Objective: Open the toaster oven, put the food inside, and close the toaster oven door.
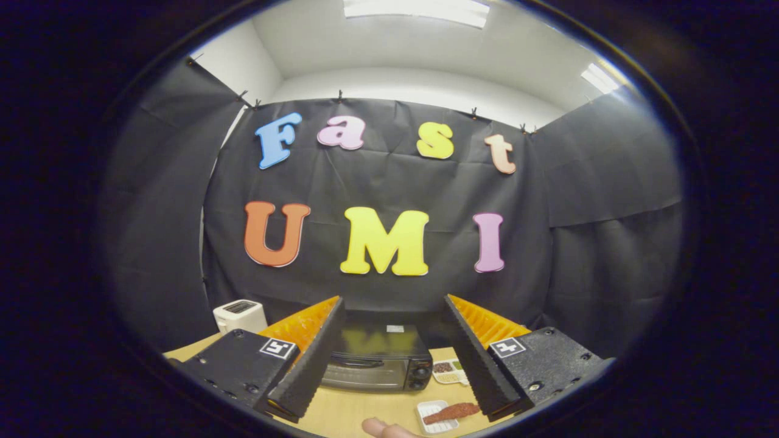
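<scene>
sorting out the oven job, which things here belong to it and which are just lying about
Job: toaster oven, door shut; food in white tray; tongs, open, holding nothing.

Lying about: white toaster; compartment dish beside the oven; fingertip on the table.

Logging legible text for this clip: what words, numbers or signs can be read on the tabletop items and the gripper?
No text is legible.
Toaster oven: the pale sticker on top is too small to read.
Hand-held gripper, fingers open with the oven beyond them: square coded markers, which are patterns, not words.
</scene>
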